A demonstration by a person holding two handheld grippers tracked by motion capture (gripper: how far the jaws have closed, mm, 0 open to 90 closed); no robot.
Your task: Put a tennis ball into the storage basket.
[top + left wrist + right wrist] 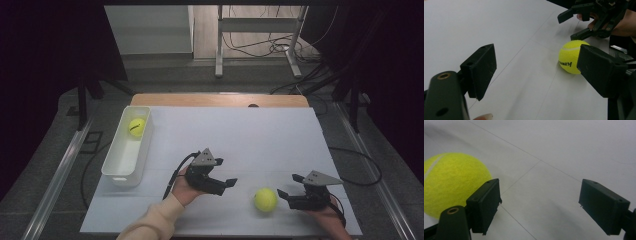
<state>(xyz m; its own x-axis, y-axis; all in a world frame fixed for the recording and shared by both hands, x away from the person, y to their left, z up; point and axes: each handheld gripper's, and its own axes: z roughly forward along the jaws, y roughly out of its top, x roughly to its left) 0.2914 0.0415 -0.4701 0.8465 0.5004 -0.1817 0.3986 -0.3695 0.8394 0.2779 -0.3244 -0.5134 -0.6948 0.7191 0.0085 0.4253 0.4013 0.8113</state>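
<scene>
A yellow tennis ball (pixel 265 199) lies on the white table top (pixel 240 135) near its front edge, between my two grippers. My left gripper (pixel 227 185) hangs to the ball's left with its jaws open and pointing toward it. In the left gripper view the left gripper (pixel 536 67) has nothing between its jaws, and the ball (pixel 569 57) sits ahead, partly hidden behind one jaw. My right gripper (pixel 289 185) stands open just right of the ball. In the right gripper view the ball (pixel 451 182) lies outside the right gripper (pixel 541 202), beside one jaw.
A white rectangular bin (pixel 127 150) stands at the table's left side with a second tennis ball (pixel 136 126) in its far end. Bare white surface stretches across the middle and back. Dark floor, cables and table legs lie beyond the far edge.
</scene>
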